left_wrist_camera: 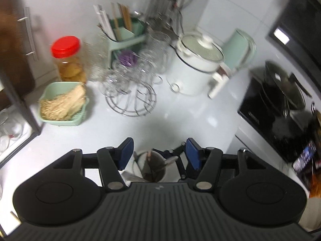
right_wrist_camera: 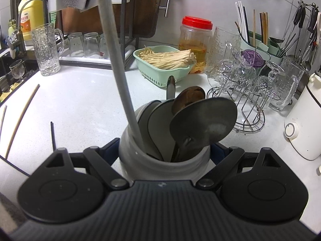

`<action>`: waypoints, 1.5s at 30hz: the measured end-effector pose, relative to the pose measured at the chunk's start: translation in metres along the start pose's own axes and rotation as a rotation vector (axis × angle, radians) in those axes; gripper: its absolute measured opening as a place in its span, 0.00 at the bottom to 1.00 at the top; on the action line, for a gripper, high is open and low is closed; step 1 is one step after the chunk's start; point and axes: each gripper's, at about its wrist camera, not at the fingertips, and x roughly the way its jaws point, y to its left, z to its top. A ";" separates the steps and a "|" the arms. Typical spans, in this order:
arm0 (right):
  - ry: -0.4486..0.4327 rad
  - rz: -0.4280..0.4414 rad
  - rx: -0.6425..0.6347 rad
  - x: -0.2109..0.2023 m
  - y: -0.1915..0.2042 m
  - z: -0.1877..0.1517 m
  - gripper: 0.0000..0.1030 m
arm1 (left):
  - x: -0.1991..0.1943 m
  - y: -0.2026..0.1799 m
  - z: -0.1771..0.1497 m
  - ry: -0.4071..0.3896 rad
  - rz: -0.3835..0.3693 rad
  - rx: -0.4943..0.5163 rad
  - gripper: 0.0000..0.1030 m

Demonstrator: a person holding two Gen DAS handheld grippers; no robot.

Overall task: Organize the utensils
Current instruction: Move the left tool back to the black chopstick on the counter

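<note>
A white utensil holder (right_wrist_camera: 160, 165) stands on the counter between my right gripper's (right_wrist_camera: 163, 150) jaws, which are shut on its sides. It holds several spoons and ladles (right_wrist_camera: 202, 123) and a long grey handle (right_wrist_camera: 120, 80). In the left wrist view the same holder (left_wrist_camera: 152, 168) lies below my left gripper (left_wrist_camera: 157, 153), which is open, empty and held above it. Loose chopsticks (right_wrist_camera: 22, 118) lie on the counter at the left. A green chopstick rack (right_wrist_camera: 258, 40) stands at the back right.
A green basket of enoki mushrooms (right_wrist_camera: 162, 68), a red-lidded jar (right_wrist_camera: 195, 40), a wire rack of glasses (right_wrist_camera: 246, 92), a white cooker (left_wrist_camera: 196, 66), a black stove with a pot (left_wrist_camera: 280, 108), a glass pitcher (right_wrist_camera: 47, 50) and the sink (right_wrist_camera: 12, 76).
</note>
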 end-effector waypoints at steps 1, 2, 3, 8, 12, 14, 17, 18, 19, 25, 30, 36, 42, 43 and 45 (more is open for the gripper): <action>-0.002 0.002 -0.001 0.001 0.000 0.000 0.89 | -0.003 0.002 -0.002 -0.012 0.018 -0.009 0.67; -0.002 0.004 -0.003 0.001 0.000 0.001 0.89 | -0.006 0.005 -0.005 -0.023 0.032 -0.026 0.67; -0.001 0.005 -0.006 0.002 0.000 0.002 0.89 | -0.010 0.008 -0.008 -0.035 0.039 -0.045 0.68; -0.002 0.014 -0.012 0.006 -0.001 0.005 0.89 | -0.031 0.027 -0.031 -0.107 0.140 -0.109 0.68; -0.003 0.018 -0.017 0.008 0.000 0.006 0.89 | -0.055 0.051 -0.058 -0.169 0.210 -0.219 0.71; -0.003 0.019 -0.019 0.008 0.000 0.007 0.89 | -0.065 0.064 -0.074 -0.196 0.282 -0.286 0.71; -0.003 0.023 -0.022 0.008 -0.001 0.007 0.89 | -0.084 0.081 -0.103 -0.237 0.344 -0.395 0.71; -0.001 0.025 -0.024 0.009 -0.001 0.007 0.89 | -0.091 0.086 -0.113 -0.251 0.364 -0.428 0.71; -0.001 0.028 -0.025 0.009 -0.001 0.007 0.89 | -0.096 0.090 -0.123 -0.261 0.389 -0.459 0.71; 0.010 0.040 -0.037 0.010 -0.003 0.009 0.89 | -0.124 0.120 -0.185 -0.316 0.499 -0.658 0.70; 0.023 0.047 -0.043 0.011 -0.003 0.010 0.89 | -0.130 0.140 -0.233 -0.297 0.558 -0.812 0.68; 0.046 0.054 -0.051 0.012 -0.003 0.013 0.89 | -0.122 0.153 -0.293 -0.219 0.605 -0.930 0.54; 0.064 0.061 -0.059 0.014 -0.005 0.014 0.89 | -0.124 0.162 -0.347 -0.201 0.653 -1.076 0.54; 0.068 0.061 -0.058 0.014 -0.004 0.015 0.89 | -0.127 0.164 -0.355 -0.208 0.657 -1.111 0.54; 0.073 0.060 -0.056 0.014 -0.004 0.016 0.89 | -0.134 0.168 -0.371 -0.234 0.651 -1.194 0.54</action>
